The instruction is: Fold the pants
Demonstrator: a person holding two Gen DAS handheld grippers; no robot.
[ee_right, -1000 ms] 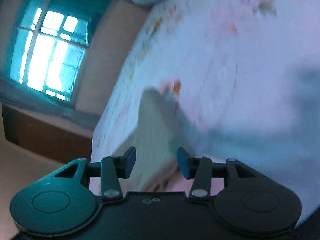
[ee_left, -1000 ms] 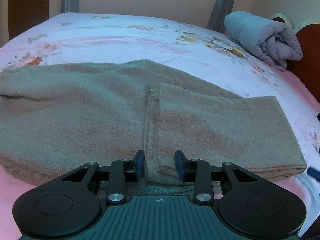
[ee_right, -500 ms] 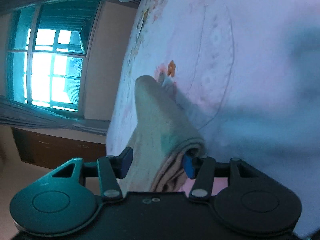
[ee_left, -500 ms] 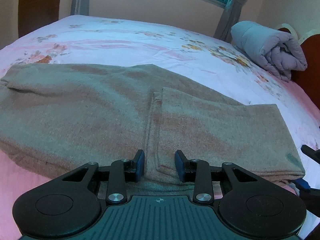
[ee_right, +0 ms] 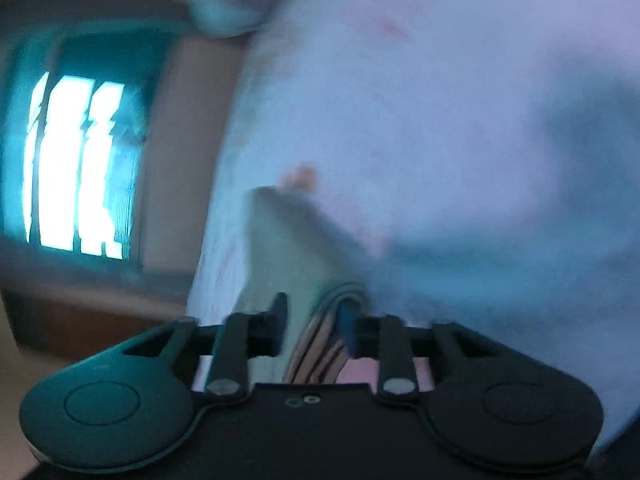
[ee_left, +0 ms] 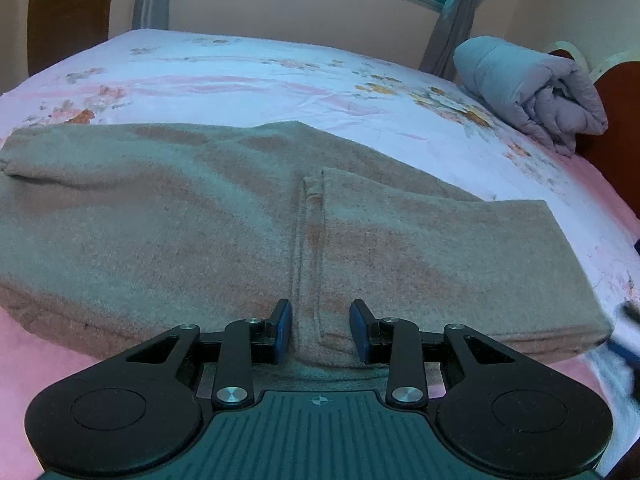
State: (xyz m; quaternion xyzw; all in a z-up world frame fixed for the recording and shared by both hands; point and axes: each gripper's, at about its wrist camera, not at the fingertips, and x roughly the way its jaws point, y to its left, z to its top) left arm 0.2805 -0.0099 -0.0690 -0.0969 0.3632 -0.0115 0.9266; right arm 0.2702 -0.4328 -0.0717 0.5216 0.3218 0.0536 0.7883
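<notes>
Pants (ee_left: 248,224), one pair, lay partly folded across the bed (ee_left: 240,76); one rolled quilt (ee_left: 528,88) at 2 o'clock. Left gripper (ee_left: 320,332) stood apart astride the near hem, as before. Right gripper (ee_right: 314,330), blurred, had narrowed around the folded corner; grip uncertain.

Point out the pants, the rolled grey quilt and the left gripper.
pants (ee_left: 168,216): left wrist view, on the flat upper layer left of the seam.
rolled grey quilt (ee_left: 524,88): left wrist view, on its smooth outer roll.
left gripper (ee_left: 320,330): left wrist view, midway between its blue-padded fingertips.
</notes>
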